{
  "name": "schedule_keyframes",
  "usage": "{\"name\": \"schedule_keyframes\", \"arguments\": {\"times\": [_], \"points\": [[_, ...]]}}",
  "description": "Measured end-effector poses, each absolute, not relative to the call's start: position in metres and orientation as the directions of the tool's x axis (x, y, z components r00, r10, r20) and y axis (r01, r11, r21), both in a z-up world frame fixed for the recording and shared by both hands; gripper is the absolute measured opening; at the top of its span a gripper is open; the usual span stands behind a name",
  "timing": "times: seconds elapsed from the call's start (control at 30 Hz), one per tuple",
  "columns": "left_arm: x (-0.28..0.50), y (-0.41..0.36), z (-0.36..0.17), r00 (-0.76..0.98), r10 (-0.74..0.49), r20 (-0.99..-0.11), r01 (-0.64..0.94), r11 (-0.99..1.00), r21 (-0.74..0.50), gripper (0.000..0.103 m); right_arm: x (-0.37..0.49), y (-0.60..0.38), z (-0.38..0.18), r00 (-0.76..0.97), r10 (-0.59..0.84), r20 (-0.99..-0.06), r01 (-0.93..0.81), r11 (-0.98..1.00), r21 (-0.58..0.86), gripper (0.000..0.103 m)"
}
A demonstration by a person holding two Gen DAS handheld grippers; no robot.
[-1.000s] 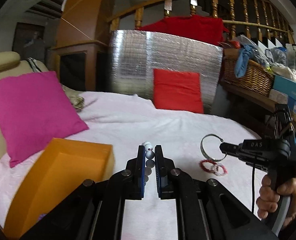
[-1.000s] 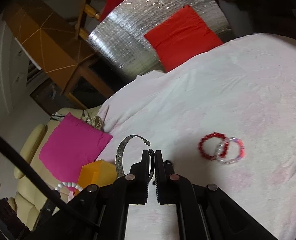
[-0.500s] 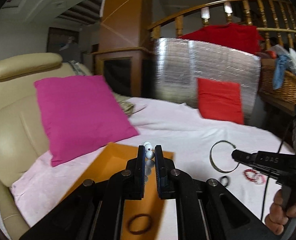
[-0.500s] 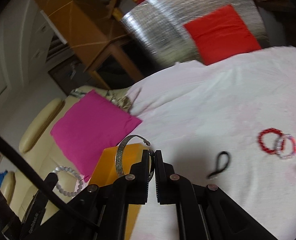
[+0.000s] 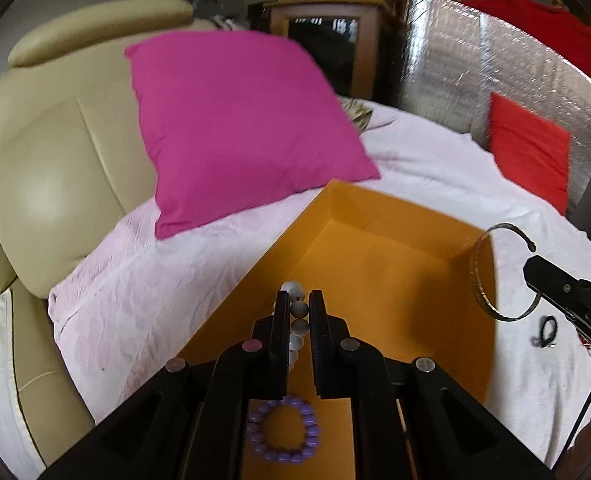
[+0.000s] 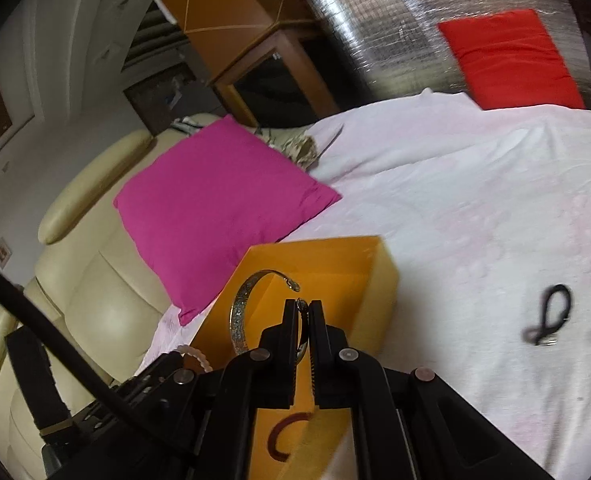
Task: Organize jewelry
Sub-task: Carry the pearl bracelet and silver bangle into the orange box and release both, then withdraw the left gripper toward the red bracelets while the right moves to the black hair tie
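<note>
My left gripper [image 5: 298,306] is shut on a white bead bracelet [image 5: 298,320] and holds it over the open orange box [image 5: 379,256]. A purple bead bracelet [image 5: 283,428] lies in the box. My right gripper [image 6: 302,308] is shut on a silver cuff bangle [image 6: 241,312] and holds it above the same orange box [image 6: 379,280]; the bangle [image 5: 481,276] also shows at the box's right wall in the left wrist view. A dark brown ring [image 6: 285,438] lies inside the box. A black hair tie [image 6: 549,316] lies on the white sheet to the right.
A magenta pillow [image 5: 235,120] leans on a beige leather seat [image 5: 55,152] left of the box. A red cushion [image 6: 507,56] rests against a silver foil panel [image 6: 383,24] at the back. The bed is covered with a white sheet [image 6: 475,200].
Both grippers have swung left from the open sheet to over the orange box, still holding the bead bracelet and the bangle. The red and pink bracelets have left view.
</note>
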State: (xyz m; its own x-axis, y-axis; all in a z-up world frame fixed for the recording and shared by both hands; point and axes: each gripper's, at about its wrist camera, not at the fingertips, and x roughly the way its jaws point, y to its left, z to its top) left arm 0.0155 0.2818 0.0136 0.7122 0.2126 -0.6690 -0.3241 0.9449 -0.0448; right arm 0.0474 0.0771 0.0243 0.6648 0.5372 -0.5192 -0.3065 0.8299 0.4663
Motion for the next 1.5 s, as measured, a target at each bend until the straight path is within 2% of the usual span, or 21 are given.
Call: {"name": "schedule_keyframes", "arguments": {"times": [0.2, 0.23, 0.27, 0.3, 0.33, 0.37, 0.5, 0.63, 1.03, 1.13, 1.33, 1.5], "points": [[0.02, 0.273, -0.001, 0.688, 0.219, -0.692, -0.286, 0.958, 0.018, 0.009, 0.059, 0.111, 0.009, 0.662, 0.526, -0.535, -0.31, 0.841, 0.443, 0.011], [0.021, 0.271, -0.002, 0.685, 0.225, -0.693, -0.277, 0.96, 0.039, 0.013, 0.062, 0.113, 0.006, 0.662, 0.524, -0.536, -0.304, 0.841, 0.446, 0.018], [0.023, 0.27, -0.002, 0.683, 0.225, -0.695, -0.267, 0.963, 0.049, 0.022, 0.065, 0.113, 0.003, 0.662, 0.526, -0.534, -0.295, 0.838, 0.46, 0.024], [0.023, 0.269, -0.002, 0.684, 0.224, -0.694, -0.261, 0.964, 0.054, 0.028, 0.067, 0.111, 0.001, 0.663, 0.527, -0.532, -0.281, 0.834, 0.475, 0.038], [0.023, 0.268, -0.002, 0.686, 0.231, -0.69, -0.264, 0.963, 0.06, 0.042, 0.069, 0.106, -0.001, 0.667, 0.527, -0.527, -0.258, 0.827, 0.499, 0.05], [0.023, 0.268, 0.0, 0.687, 0.238, -0.687, -0.269, 0.961, 0.063, 0.049, 0.071, 0.102, -0.003, 0.669, 0.529, -0.521, -0.243, 0.819, 0.519, 0.053], [0.022, 0.264, 0.008, 0.72, 0.239, -0.652, -0.262, 0.963, 0.064, 0.05, 0.07, 0.073, 0.007, 0.702, 0.519, -0.487, -0.211, 0.805, 0.554, 0.052], [0.019, 0.252, 0.017, 0.757, 0.231, -0.611, -0.241, 0.968, 0.067, 0.057, 0.062, 0.043, 0.019, 0.738, 0.484, -0.469, -0.181, 0.813, 0.554, 0.052], [0.014, 0.194, 0.035, 0.823, 0.192, -0.534, -0.174, 0.981, 0.083, 0.058, 0.043, -0.037, 0.026, 0.73, 0.391, -0.561, -0.064, 0.856, 0.512, 0.052], [0.008, 0.173, 0.041, 0.845, 0.17, -0.507, -0.143, 0.985, 0.093, 0.071, 0.037, -0.055, 0.03, 0.734, 0.368, -0.571, -0.051, 0.868, 0.494, 0.052], [-0.001, 0.12, 0.045, 0.883, 0.143, -0.446, -0.054, 0.977, 0.207, 0.072, 0.034, -0.089, 0.029, 0.736, 0.321, -0.596, 0.0, 0.88, 0.474, 0.052], [-0.004, 0.09, 0.045, 0.89, 0.085, -0.447, 0.017, 0.976, 0.218, 0.072, 0.031, -0.117, 0.027, 0.724, 0.289, -0.626, 0.054, 0.882, 0.469, 0.052]]}}
